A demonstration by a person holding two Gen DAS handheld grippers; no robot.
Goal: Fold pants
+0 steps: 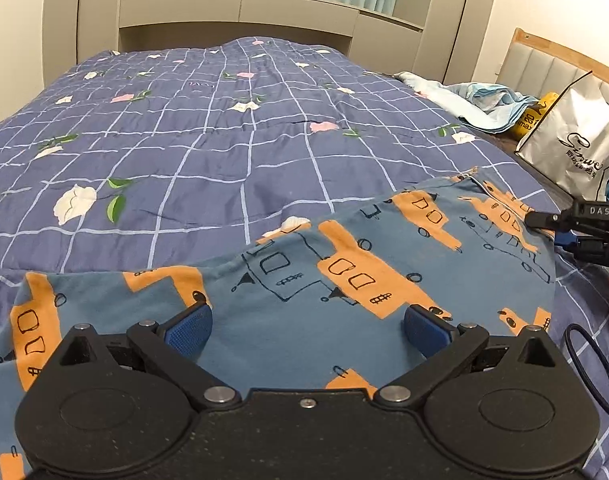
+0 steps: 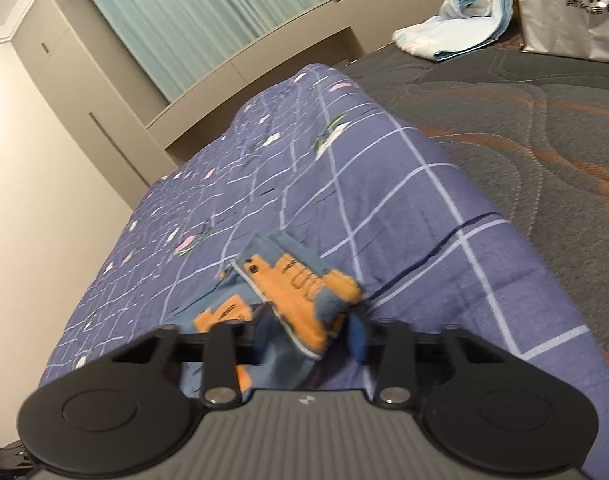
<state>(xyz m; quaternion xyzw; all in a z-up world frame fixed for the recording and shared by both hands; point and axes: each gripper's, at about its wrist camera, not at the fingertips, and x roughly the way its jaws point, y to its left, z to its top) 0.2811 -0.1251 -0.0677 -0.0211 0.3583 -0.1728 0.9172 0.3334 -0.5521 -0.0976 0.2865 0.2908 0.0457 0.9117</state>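
Observation:
The pants (image 1: 304,292) are blue with orange bus prints and lie spread on the checked quilt (image 1: 184,128). My left gripper (image 1: 308,330) is open just above them, its blue pads (image 1: 188,330) wide apart, holding nothing. My right gripper (image 2: 310,332) is shut on a bunched edge of the pants (image 2: 300,280), which stands up between its pads. In the left wrist view the right gripper (image 1: 540,220) shows at the pants' right edge.
A white shopping bag (image 1: 572,140) and a light blue cloth (image 1: 480,100) lie at the right by the headboard. Bare grey mattress (image 2: 524,120) shows right of the quilt. Cabinets and a curtain stand beyond the bed.

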